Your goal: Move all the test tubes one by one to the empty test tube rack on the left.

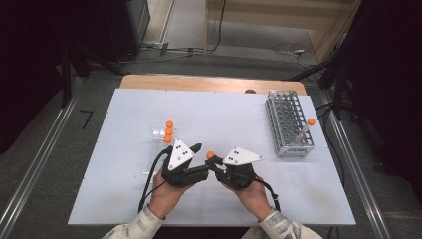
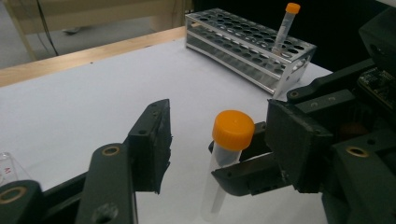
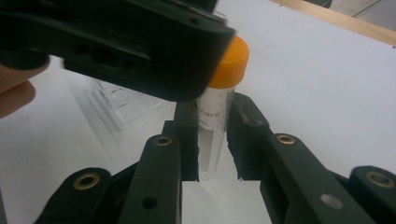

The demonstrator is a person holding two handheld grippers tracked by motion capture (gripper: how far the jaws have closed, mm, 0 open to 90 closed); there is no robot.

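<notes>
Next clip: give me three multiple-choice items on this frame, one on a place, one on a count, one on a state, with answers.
1. Where does the metal rack stand?
A. the table's right side
B. its left edge
C. the floor

2. How many tubes stand in the rack?
A. none
B. one
C. four

3. What is the left gripper doing?
A. clamping the tube
B. open beside the tube
C. lying on the table

Answers: 1 A, the high view shows it right of both grippers. 2 B, a single orange-capped tube leans in it. 3 B, its jaws stand apart while the right gripper clamps the held tube.
</notes>
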